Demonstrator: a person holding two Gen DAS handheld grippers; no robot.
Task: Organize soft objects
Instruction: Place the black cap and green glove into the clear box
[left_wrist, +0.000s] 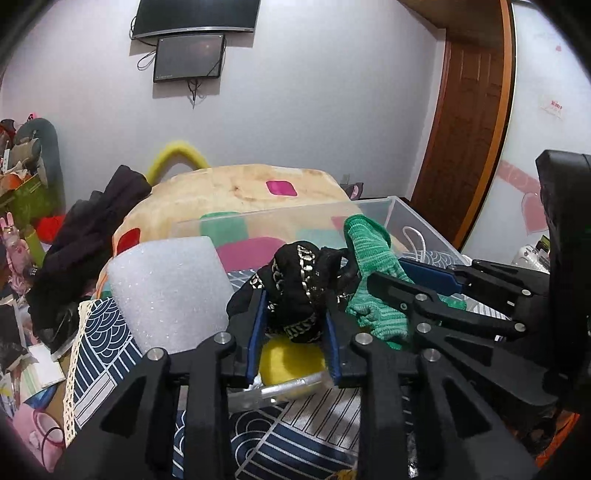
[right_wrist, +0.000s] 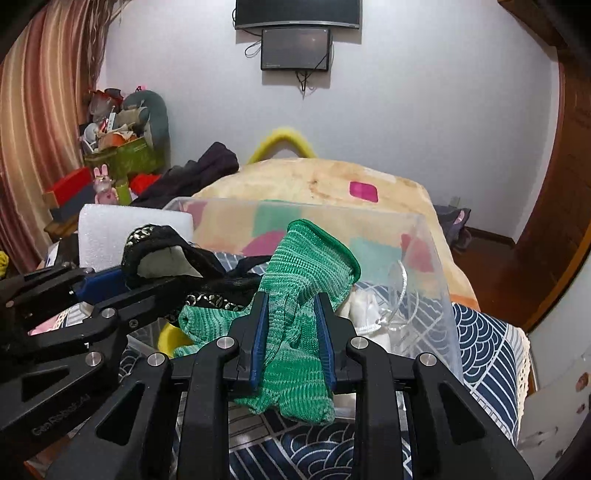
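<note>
Left tongs (left_wrist: 293, 314) grip a black sock (left_wrist: 299, 284), right tongs (right_wrist: 291, 328) a green glove (right_wrist: 303, 280) (neither yet inside the clear bin (right_wrist: 439, 266)).

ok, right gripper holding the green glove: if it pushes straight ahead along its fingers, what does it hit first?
Probably the clear plastic bin. The right gripper, shut on the green glove, points over the bin's open top, so the far wall looks first in line. Depth is unclear; it might pass above the rim.
</note>
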